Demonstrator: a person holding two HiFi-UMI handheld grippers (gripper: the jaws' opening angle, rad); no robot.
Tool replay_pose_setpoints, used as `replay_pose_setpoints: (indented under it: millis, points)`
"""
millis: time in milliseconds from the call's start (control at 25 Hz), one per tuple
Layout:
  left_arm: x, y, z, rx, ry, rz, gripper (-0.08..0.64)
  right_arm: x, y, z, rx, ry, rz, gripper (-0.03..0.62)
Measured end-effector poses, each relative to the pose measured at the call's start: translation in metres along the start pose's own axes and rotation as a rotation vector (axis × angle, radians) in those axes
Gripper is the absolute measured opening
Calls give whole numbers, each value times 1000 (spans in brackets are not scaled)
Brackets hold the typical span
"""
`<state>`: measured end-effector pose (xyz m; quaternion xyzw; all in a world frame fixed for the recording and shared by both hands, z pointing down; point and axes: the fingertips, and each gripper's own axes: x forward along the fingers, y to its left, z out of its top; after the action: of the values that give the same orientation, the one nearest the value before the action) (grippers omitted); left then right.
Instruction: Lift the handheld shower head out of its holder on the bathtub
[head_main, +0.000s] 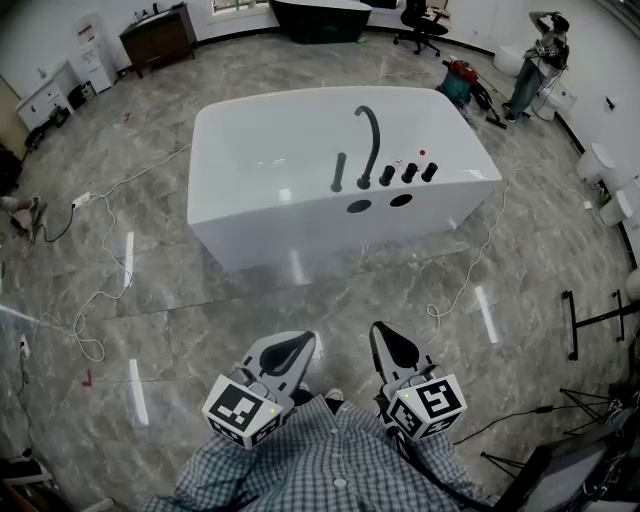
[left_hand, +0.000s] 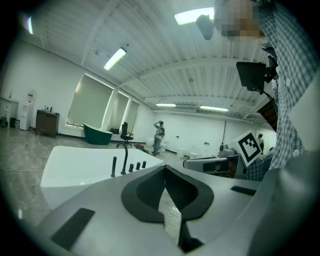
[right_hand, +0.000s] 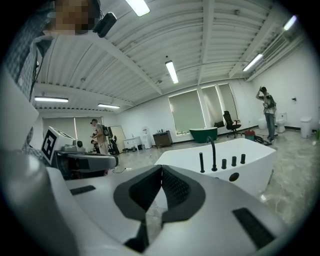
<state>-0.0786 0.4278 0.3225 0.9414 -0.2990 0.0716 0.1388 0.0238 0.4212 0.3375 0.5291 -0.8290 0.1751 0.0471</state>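
The white bathtub (head_main: 300, 235) stands on the marble floor ahead of me. The handheld shower head (head_main: 338, 172) is a slim black stick standing upright in its holder on the tub's near rim. It sits just left of the curved black faucet (head_main: 370, 140) and three black knobs (head_main: 408, 172). It also shows small and far off as the shower head (left_hand: 114, 166) and the shower head (right_hand: 201, 162). My left gripper (head_main: 302, 343) and right gripper (head_main: 384, 337) are held close to my body, well short of the tub. Both are shut with nothing between the pads.
Cables (head_main: 100, 290) trail over the floor left and right of the tub. A person (head_main: 530, 65) stands at the back right near a red vacuum (head_main: 462, 72). A dark green tub (head_main: 320, 18), an office chair (head_main: 420, 25) and a wooden cabinet (head_main: 158, 38) line the back. A black stand (head_main: 595, 320) is at the right.
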Motion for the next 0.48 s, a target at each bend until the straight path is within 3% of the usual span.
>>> replay_pose_setpoints:
  millis: [480]
  points:
    - [5,-5,1,9,0,13,6,-6,-16,-5,45,15,-33,17]
